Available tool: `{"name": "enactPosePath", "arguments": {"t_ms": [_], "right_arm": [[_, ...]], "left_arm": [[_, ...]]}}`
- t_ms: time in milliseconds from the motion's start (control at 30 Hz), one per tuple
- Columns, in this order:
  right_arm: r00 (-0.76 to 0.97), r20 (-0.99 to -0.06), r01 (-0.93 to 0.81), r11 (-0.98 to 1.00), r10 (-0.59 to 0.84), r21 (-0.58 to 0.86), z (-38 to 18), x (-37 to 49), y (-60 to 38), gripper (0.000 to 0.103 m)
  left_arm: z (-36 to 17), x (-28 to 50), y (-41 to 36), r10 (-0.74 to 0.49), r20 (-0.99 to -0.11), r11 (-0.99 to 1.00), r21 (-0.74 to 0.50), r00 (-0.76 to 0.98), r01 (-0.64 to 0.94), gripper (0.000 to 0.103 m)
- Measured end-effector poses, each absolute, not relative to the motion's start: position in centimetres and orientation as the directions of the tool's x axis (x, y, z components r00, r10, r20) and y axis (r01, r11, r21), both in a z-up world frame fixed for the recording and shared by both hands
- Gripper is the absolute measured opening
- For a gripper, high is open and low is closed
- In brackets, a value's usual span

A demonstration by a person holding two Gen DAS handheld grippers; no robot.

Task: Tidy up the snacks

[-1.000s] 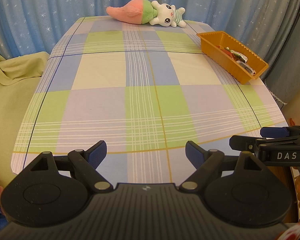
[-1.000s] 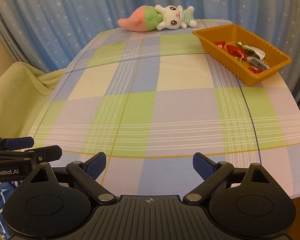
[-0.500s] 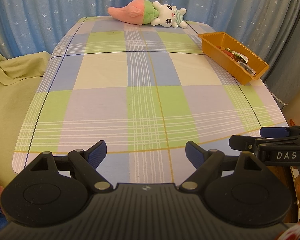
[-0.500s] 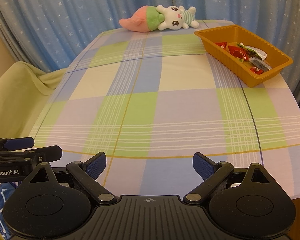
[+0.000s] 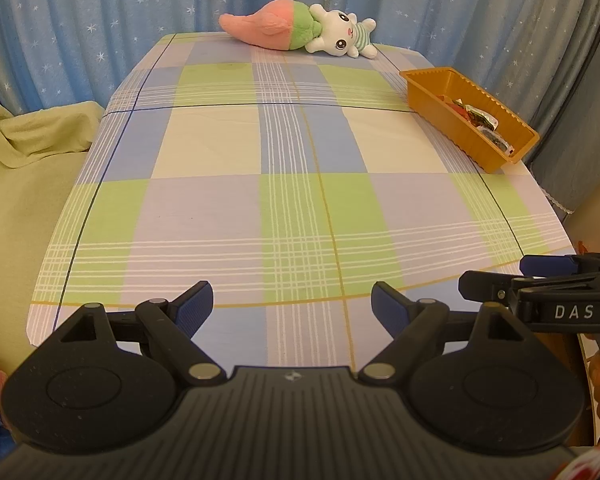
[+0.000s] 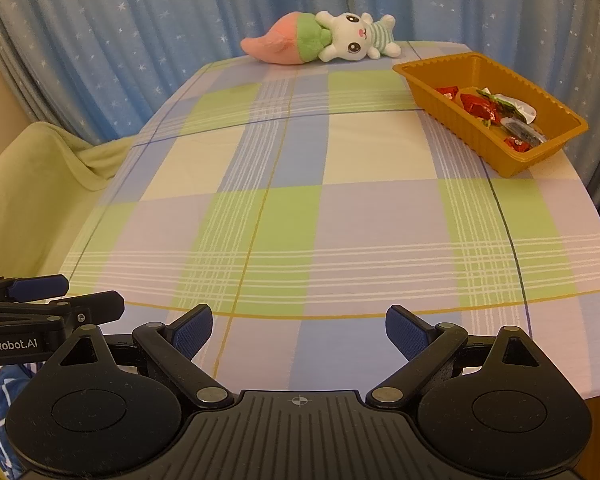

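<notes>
In the left wrist view, the left tool [image 5: 292, 306] stood wide and empty at the bottom of the frame, over the near edge of the surface [image 5: 204, 208]. The tray [image 5: 466, 130] sat at upper right with snacks [image 5: 478, 120] inside. The right tool's tip showed at lower right.

In the right wrist view, the right tool [image 6: 299, 332] also gaped wide, holding nothing. The tray [image 6: 484, 148] lay at upper right, wrapped snacks [image 6: 496, 114] in it, a plush [image 6: 324, 40] at top centre.
</notes>
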State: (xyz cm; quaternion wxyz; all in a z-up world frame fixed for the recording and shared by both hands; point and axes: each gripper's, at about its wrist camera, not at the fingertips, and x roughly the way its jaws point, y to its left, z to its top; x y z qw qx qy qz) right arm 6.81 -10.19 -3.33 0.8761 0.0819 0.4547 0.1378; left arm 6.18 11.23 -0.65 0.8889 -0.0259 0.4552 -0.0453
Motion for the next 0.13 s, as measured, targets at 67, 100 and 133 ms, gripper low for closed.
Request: {"name": "enactPosePath", "arguments": {"t_ms": [67,100,133], "right_arm": [[0.548,-0.775,-0.168,0.949,0.315,0.266,-3.32,6.85,-10.16,0.093],[0.548,-0.775,-0.169,0.949,0.314,0.265,-3.31,6.88,-10.19,0.093],[0.548,-0.776,-0.169,0.949,0.314,0.264,-3.3,6.92,-10.25,0.093]], "left_arm": [[-0.68,6.23,11.33,-0.103,-0.808,0.995,-0.089,0.58,0.053,0.085],[-0.68,6.29,11.37,-0.103,-0.808,0.995,-0.09,0.579,0.051,0.085],[-0.73,6.26,11.46,-0.103,-0.809,0.995,-0.093,0.578,0.048,0.086]]}}
